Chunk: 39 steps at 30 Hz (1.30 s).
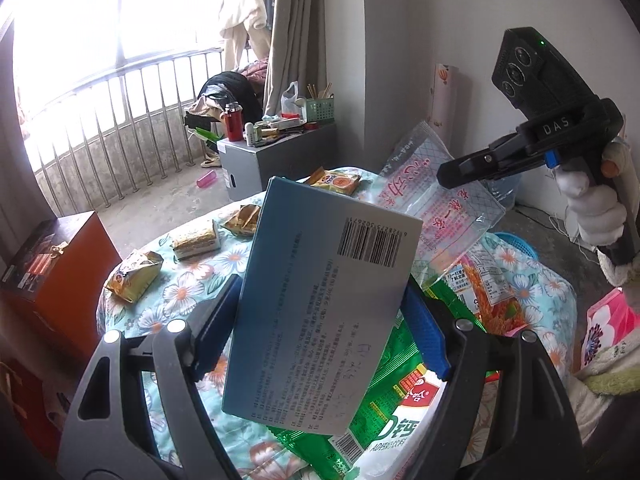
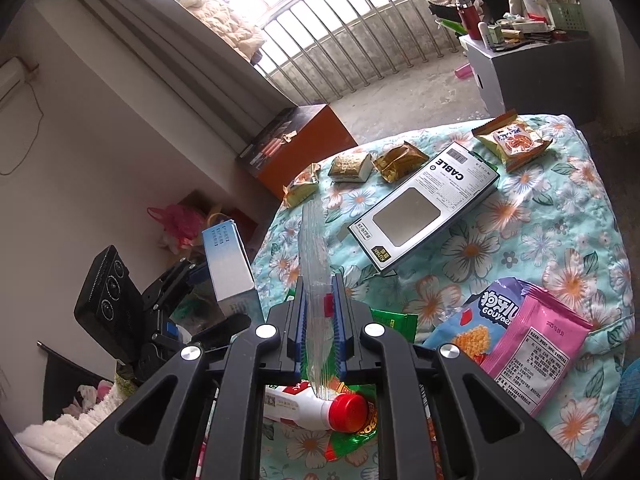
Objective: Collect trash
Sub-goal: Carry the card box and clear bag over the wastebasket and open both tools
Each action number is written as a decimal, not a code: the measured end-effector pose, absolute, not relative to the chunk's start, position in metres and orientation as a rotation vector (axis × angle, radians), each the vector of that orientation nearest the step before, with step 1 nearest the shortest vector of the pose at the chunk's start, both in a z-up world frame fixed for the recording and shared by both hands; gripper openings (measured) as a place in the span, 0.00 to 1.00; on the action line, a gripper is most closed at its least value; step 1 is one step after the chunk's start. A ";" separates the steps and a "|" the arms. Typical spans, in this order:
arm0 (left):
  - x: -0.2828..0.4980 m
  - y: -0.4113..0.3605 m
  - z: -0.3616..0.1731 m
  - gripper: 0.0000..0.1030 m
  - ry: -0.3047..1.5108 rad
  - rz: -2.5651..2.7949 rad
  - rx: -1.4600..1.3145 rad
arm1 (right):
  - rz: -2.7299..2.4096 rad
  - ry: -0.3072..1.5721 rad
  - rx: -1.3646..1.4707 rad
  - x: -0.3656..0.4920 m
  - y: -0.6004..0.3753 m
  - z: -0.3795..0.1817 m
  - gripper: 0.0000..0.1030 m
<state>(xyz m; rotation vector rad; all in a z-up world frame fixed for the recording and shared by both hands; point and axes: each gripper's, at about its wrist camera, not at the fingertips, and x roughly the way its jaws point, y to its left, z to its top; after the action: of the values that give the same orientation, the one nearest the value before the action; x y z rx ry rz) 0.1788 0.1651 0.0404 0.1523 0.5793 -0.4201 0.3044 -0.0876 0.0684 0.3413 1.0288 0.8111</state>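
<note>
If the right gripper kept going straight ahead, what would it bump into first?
Probably the black CABLE box lying on the flowery cloth. The right gripper, shut on a clear plastic bag, points that way, though depth is hard to judge.

Cable box (image 2: 425,213) lies on quilt (image 2: 560,240)

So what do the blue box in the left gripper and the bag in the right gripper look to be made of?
The blue box in the left gripper looks like thin printed cardboard with a smooth, slightly satin face: flat panels, crisp edges, a printed barcode. The bag in the right gripper looks like thin clear plastic film, glossy: the cloth shows through it and it wrinkles; the left view shows red print on it.
</note>
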 end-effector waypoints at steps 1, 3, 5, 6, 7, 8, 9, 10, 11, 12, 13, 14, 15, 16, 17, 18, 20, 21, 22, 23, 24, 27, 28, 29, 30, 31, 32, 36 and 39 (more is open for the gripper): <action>0.178 0.167 0.043 0.72 0.578 -0.417 0.141 | 0.812 1.023 0.344 0.303 -0.090 0.071 0.12; 0.176 0.169 0.048 0.72 0.576 -0.413 0.119 | 0.811 1.008 0.351 0.300 -0.094 0.076 0.12; 0.173 0.170 0.054 0.72 0.570 -0.408 0.109 | 0.809 0.995 0.357 0.297 -0.100 0.080 0.12; 0.172 0.169 0.057 0.72 0.565 -0.407 0.106 | 0.807 0.987 0.361 0.295 -0.104 0.082 0.12; 0.170 0.167 0.061 0.72 0.562 -0.407 0.100 | 0.805 0.978 0.365 0.292 -0.108 0.085 0.12; 0.168 0.165 0.063 0.72 0.560 -0.408 0.093 | 0.801 0.970 0.368 0.289 -0.112 0.088 0.12; 0.167 0.162 0.066 0.72 0.559 -0.412 0.080 | 0.797 0.960 0.373 0.286 -0.117 0.091 0.12; 0.166 0.161 0.070 0.72 0.557 -0.418 0.067 | 0.793 0.952 0.378 0.283 -0.122 0.094 0.12; 0.165 0.158 0.074 0.72 0.555 -0.424 0.049 | 0.788 0.942 0.383 0.280 -0.128 0.097 0.12; 0.163 0.157 0.077 0.72 0.554 -0.431 0.034 | 0.781 0.931 0.389 0.277 -0.135 0.099 0.12; 0.163 0.154 0.079 0.72 0.555 -0.439 0.017 | 0.774 0.922 0.395 0.274 -0.141 0.101 0.12; 0.162 0.151 0.082 0.72 0.556 -0.448 0.000 | 0.766 0.911 0.403 0.270 -0.149 0.104 0.12; 0.162 0.147 0.084 0.72 0.558 -0.457 -0.013 | 0.758 0.899 0.412 0.266 -0.157 0.106 0.12; 0.162 0.143 0.086 0.72 0.559 -0.467 -0.024 | 0.749 0.888 0.419 0.262 -0.164 0.109 0.12; 0.162 0.138 0.088 0.72 0.561 -0.478 -0.035 | 0.738 0.875 0.426 0.258 -0.173 0.111 0.12; 0.162 0.132 0.089 0.72 0.563 -0.493 -0.046 | 0.726 0.863 0.433 0.253 -0.182 0.114 0.12; 0.163 0.120 0.093 0.72 0.568 -0.518 -0.065 | 0.699 0.839 0.446 0.245 -0.200 0.118 0.12; 0.165 0.113 0.094 0.72 0.572 -0.534 -0.074 | 0.686 0.828 0.453 0.241 -0.208 0.120 0.12; 0.166 0.106 0.095 0.72 0.576 -0.546 -0.080 | 0.668 0.815 0.460 0.236 -0.220 0.122 0.12; 0.168 0.099 0.095 0.72 0.582 -0.562 -0.090 | 0.652 0.804 0.467 0.231 -0.230 0.123 0.12; 0.170 0.090 0.096 0.72 0.588 -0.581 -0.100 | 0.633 0.793 0.475 0.227 -0.241 0.124 0.12; 0.180 0.061 0.096 0.72 0.612 -0.634 -0.124 | 0.575 0.764 0.499 0.211 -0.273 0.124 0.12; 0.183 0.050 0.095 0.72 0.619 -0.652 -0.130 | 0.553 0.755 0.509 0.207 -0.285 0.123 0.12; 0.186 0.038 0.095 0.72 0.627 -0.672 -0.135 | 0.529 0.746 0.519 0.203 -0.298 0.122 0.12; 0.189 0.025 0.094 0.72 0.636 -0.693 -0.139 | 0.502 0.737 0.529 0.198 -0.311 0.121 0.12; 0.193 0.011 0.093 0.72 0.646 -0.714 -0.142 | 0.478 0.731 0.539 0.194 -0.322 0.119 0.12; 0.197 -0.003 0.092 0.72 0.657 -0.737 -0.143 | 0.452 0.725 0.550 0.190 -0.335 0.117 0.12; 0.214 -0.064 0.086 0.72 0.699 -0.818 -0.129 | 0.334 0.706 0.610 0.173 -0.389 0.104 0.12; 0.227 -0.111 0.078 0.72 0.751 -0.875 -0.124 | 0.255 0.694 0.664 0.161 -0.427 0.090 0.12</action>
<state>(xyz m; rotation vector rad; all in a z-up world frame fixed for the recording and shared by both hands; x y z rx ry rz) 0.2268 -0.1110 0.0777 -0.1244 0.7513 -0.8753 0.1615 -0.4269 0.0899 0.6638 0.6937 0.2555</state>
